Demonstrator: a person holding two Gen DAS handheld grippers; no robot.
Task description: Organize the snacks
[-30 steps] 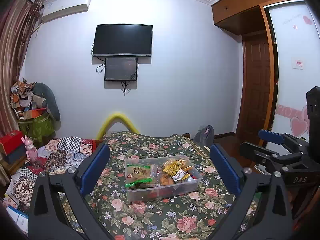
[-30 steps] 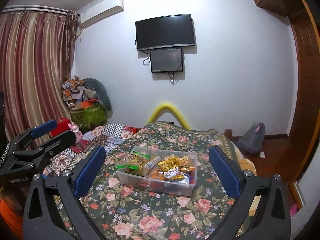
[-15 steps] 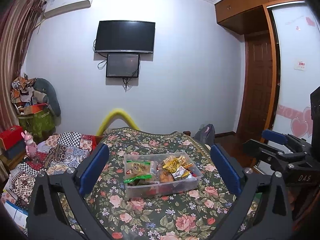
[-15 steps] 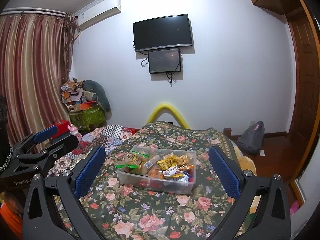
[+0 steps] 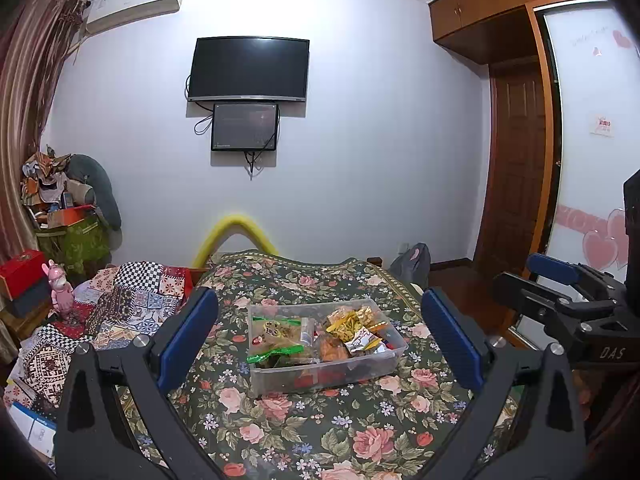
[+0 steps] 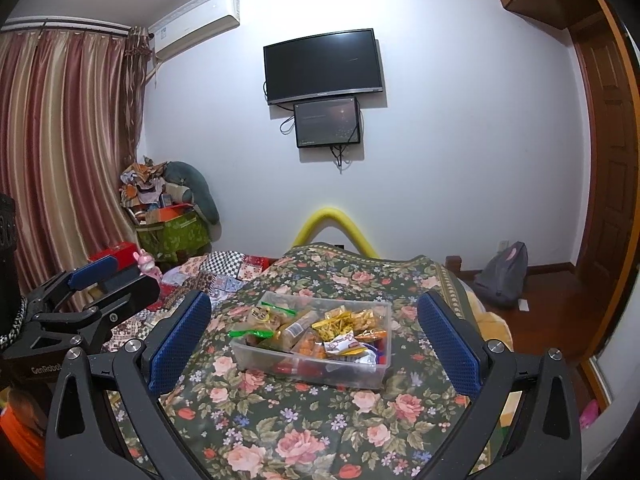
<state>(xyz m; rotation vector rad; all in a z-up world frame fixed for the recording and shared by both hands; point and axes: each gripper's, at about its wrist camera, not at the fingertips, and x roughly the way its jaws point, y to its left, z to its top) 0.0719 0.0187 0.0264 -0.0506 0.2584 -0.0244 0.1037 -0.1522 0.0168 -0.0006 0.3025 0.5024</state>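
Note:
A clear plastic bin (image 5: 362,369) (image 6: 362,374) full of several wrapped snacks sits on a floral cloth. Among them are a green-edged packet (image 5: 275,332) (image 6: 258,317) and gold-yellow packets (image 5: 350,320) (image 6: 334,326). My left gripper (image 5: 320,336) hangs open in front of the bin, blue pads wide apart, holding nothing. My right gripper (image 6: 314,330) is likewise open and empty, short of the bin. Each gripper shows at the edge of the other's view: the right gripper (image 5: 560,280) at right, the left gripper (image 6: 104,280) at left.
The floral cloth (image 5: 304,432) (image 6: 280,432) covers a table or bed. A patchwork quilt (image 5: 120,300) and pink toy (image 5: 60,288) lie left. A yellow foam arch (image 5: 236,230) stands behind. A grey backpack (image 6: 502,276) rests on the floor right, near a wooden door (image 5: 516,160).
Both views have tilted slightly upward and eased back; the bin sits a little lower in frame. Both grippers stay open and empty.

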